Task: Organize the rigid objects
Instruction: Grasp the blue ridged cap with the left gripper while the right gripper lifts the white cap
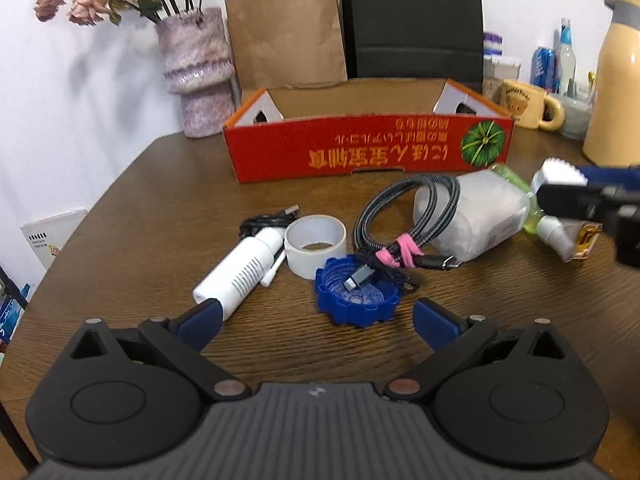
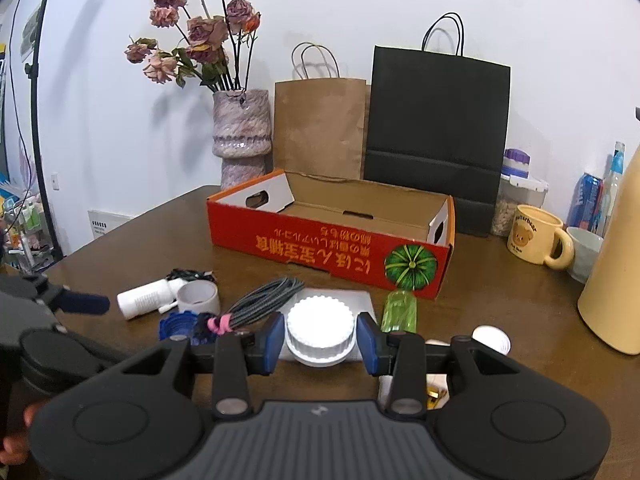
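- Brown wooden table (image 1: pixel 132 216) against a white wall; a red cardboard box (image 2: pixel 332 240) sits open toward the back, a vase of dried roses (image 2: pixel 240 136) and two paper bags behind it.
- Right gripper (image 2: pixel 320 338): blue pads clamped on the white ribbed cap of a frosted plastic jar (image 2: pixel 320 330), which lies on its side in front of the box.
- Left gripper (image 1: pixel 316 318): jaws spread wide, nothing between them, hovering just short of a blue ribbed lid (image 1: pixel 356 296).
- Beside the lid: tape roll (image 1: pixel 315 240), white bottle (image 1: pixel 236 272), coiled cable (image 1: pixel 404 216) with pink tie.
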The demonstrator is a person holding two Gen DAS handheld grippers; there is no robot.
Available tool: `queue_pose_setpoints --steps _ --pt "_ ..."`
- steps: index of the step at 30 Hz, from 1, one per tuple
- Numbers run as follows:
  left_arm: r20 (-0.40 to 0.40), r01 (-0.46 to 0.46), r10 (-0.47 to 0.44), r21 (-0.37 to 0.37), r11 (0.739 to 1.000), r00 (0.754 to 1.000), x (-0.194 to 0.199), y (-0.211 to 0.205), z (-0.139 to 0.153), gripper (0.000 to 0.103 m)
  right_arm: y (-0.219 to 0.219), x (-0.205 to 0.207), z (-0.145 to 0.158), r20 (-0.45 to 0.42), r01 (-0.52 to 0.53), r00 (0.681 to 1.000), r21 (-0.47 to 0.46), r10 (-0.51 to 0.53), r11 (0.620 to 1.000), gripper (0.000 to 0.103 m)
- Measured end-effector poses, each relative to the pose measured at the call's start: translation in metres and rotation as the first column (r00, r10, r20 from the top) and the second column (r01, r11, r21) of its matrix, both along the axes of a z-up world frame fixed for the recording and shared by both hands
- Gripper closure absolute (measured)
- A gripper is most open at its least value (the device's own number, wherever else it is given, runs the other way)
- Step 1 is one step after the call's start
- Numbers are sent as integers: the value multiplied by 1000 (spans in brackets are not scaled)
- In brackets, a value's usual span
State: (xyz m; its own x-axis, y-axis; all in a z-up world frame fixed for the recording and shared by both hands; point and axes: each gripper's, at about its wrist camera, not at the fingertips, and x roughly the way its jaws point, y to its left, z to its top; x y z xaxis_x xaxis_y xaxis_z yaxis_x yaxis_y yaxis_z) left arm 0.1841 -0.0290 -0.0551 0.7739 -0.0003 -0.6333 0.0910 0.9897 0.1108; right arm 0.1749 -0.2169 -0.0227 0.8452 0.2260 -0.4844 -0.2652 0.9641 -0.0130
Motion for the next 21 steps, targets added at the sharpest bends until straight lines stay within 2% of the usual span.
queue_pose_setpoints --steps 11,13,14,15,16,21 --pt "-4 25 -25 -4 1000 1000 19 -7 -16 0 -3 20 -12 -17 -15 1000 39 15 999 65" --pt "6 33 -33 -6 999 999 19 -9 -16 14 -5 22 -15 -29 -15 999 48 16 999 65" --pt "13 37 -37 -10 999 999 20 -10 -16 17 -6 22 -16 -33 -14 999 54 16 998 65" --pt "19 42 -41 -19 999 999 20 -10 -16 29 -6 22 -16 -36 -14 999 60 16 998 65" --pt "22 52 -51 -32 998 998 19 -9 -16 48 -7 22 -17 -37 -14 999 65 16 998 65" --pt "43 67 -65 -46 997 997 15 -9 -13 47 -9 17 -16 -23 -9 1000 73 11 997 65"
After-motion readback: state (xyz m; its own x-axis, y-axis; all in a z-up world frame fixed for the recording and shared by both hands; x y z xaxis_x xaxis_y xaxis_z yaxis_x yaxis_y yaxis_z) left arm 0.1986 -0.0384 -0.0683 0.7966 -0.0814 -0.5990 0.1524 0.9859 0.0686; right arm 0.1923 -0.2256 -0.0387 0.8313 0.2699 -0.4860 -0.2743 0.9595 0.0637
